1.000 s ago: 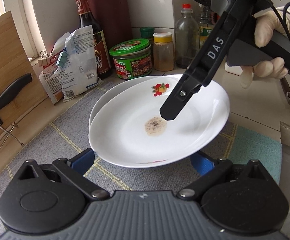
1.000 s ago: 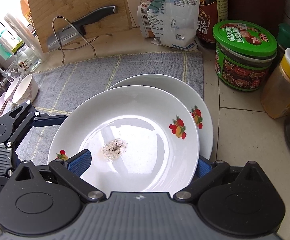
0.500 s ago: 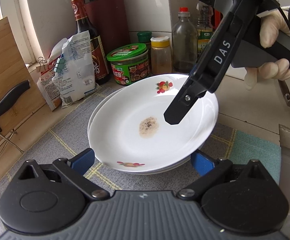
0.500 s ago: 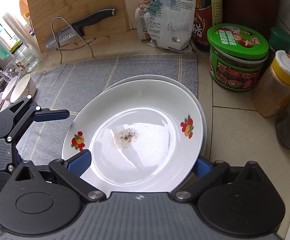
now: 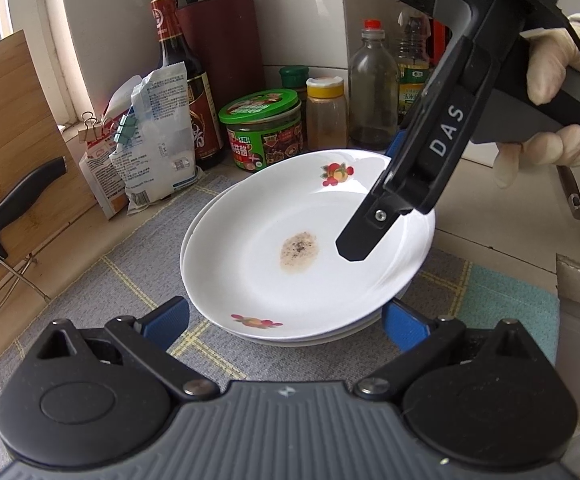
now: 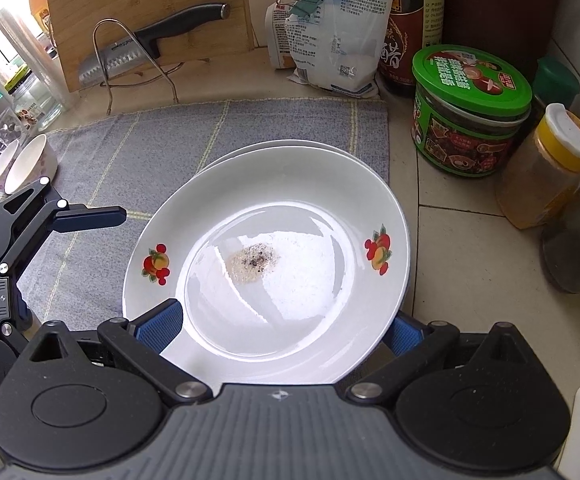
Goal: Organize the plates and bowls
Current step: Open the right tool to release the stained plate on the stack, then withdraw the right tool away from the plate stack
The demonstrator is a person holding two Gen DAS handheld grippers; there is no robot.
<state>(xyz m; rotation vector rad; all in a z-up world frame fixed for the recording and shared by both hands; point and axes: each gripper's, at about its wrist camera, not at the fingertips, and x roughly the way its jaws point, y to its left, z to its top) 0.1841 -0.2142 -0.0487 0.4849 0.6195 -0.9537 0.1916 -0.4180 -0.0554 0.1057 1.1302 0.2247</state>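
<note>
I have brought the white fruit-patterned plate with a brown, peppery smear at its centre (image 6: 273,264) down over the second white plate (image 6: 290,145) on the grey checked cloth (image 6: 169,148). A second ago it rode higher and offset toward the near side; now it is nearly nested, only a thin crescent of the lower rim showing at the far edge. At far left, two small white bowls (image 6: 25,162) lie on their sides at the cloth's edge, well apart from the stack and not yet dealt with. My left gripper (image 5: 285,322) hangs just near of the stack, jaws wide and holding nothing. At right, my right gripper (image 6: 285,326), in a gloved hand (image 5: 550,80), keeps its jaws clamped on the top plate's rim. In the left wrist view the plate looks tilted, its right edge raised off the one below. I judge the stacking all but done: settle, release, then the bowls. The table (image 6: 458,248) stays crowded beyond with jars and bottles.
</note>
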